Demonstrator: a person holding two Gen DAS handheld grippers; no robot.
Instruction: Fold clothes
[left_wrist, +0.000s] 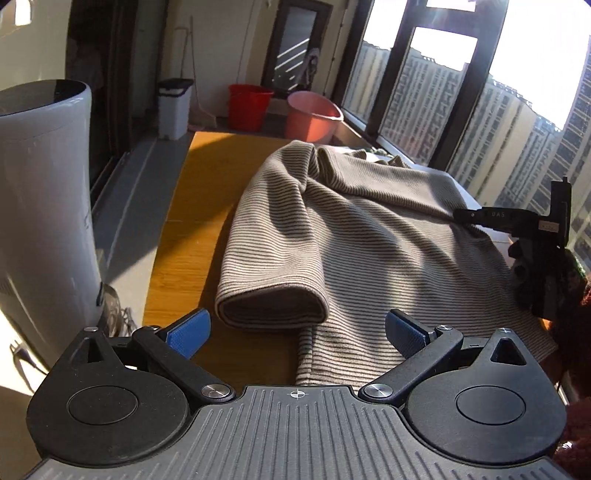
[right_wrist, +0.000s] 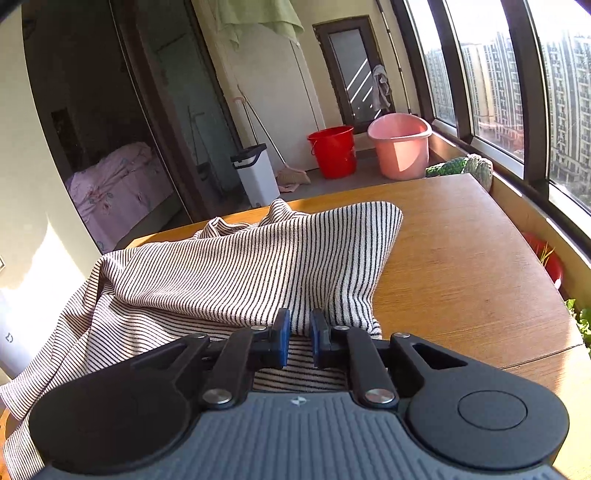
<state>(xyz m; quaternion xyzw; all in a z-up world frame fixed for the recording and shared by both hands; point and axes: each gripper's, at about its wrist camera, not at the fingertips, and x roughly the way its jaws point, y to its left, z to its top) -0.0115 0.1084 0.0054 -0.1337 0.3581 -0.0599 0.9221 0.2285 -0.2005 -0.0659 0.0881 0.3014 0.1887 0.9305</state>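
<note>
Left gripper (left_wrist: 295, 334) had its blue pads (left_wrist: 189, 332) spread wide apart, nothing between them, hovering just off the near edge of the wooden table (left_wrist: 184, 236); the near hem of the striped garment (left_wrist: 332, 236) sat between and just past the fingers, not touching as far as I could tell. Right gripper (right_wrist: 300, 334) had its pads (right_wrist: 283, 338) nearly together, clamped on a fold of the striped garment (right_wrist: 229, 273), cloth pinched up into a ridge right at the tips. In the left wrist view the right gripper (left_wrist: 463, 215) showed at the garment's right edge, tips on the fabric. Garment lay spread over the middle of the table, one sleeve folded over on the left side, part draped over the near edge. Red bucket (right_wrist: 332, 149) and pink tub (right_wrist: 400, 144) stood on the floor beyond the far edge.
</note>
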